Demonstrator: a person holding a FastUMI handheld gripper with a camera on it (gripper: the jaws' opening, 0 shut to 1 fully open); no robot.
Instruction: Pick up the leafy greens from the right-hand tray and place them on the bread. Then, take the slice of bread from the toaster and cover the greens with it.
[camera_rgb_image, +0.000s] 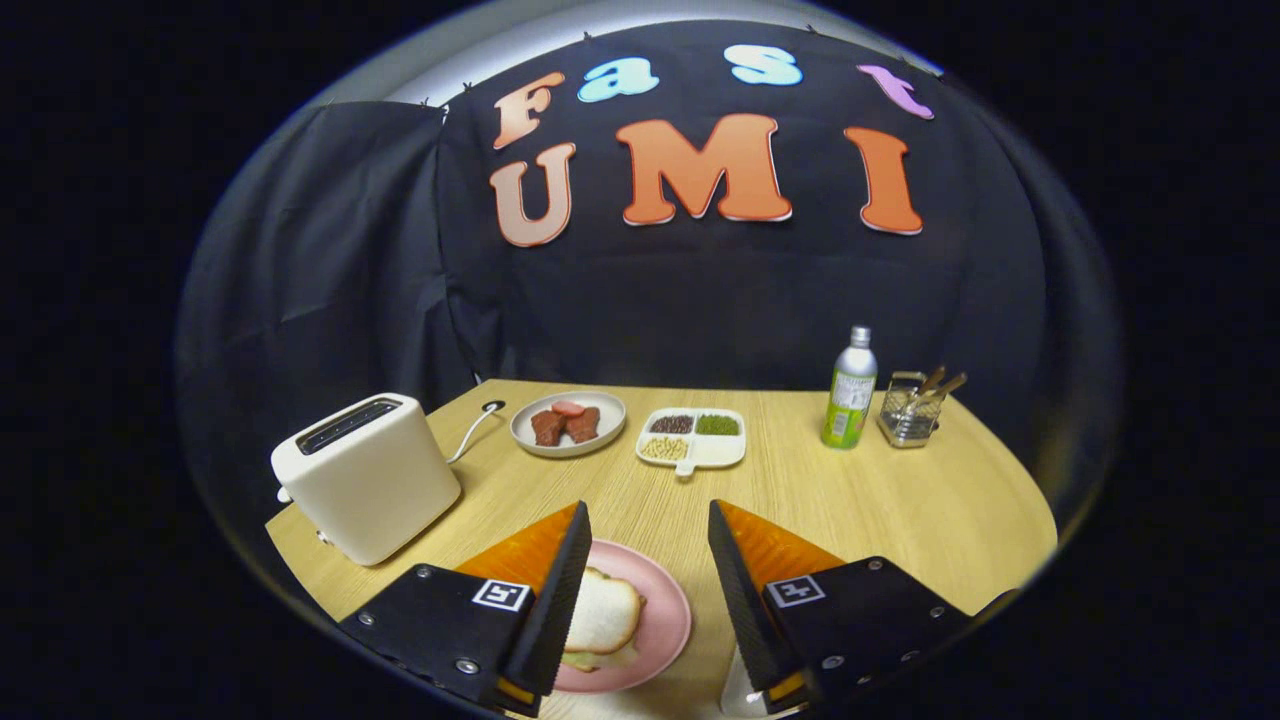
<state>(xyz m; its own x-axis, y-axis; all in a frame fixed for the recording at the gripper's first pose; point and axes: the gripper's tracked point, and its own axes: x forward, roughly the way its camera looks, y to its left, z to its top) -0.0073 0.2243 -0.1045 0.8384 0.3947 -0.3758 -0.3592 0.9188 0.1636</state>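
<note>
Spread apart and holding nothing, the hand-held gripper (648, 590) is seen low over the light wooden counter (900, 500). Between its fingers, a round pink plate (665, 620) carries a white bread slice (600, 612) laid over green leaves (580, 660). Far left stands a cream toaster (365, 475); beyond are set a grey plate of meat (568, 423), a white divided tray (692, 438) and a green bottle (850, 392).

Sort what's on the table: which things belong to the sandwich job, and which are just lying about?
Job: toaster; pink plate with the bread, greens showing under it; open tongs above the plate.

Lying about: plate of meat; divided tray; bottle; wire basket.
</note>
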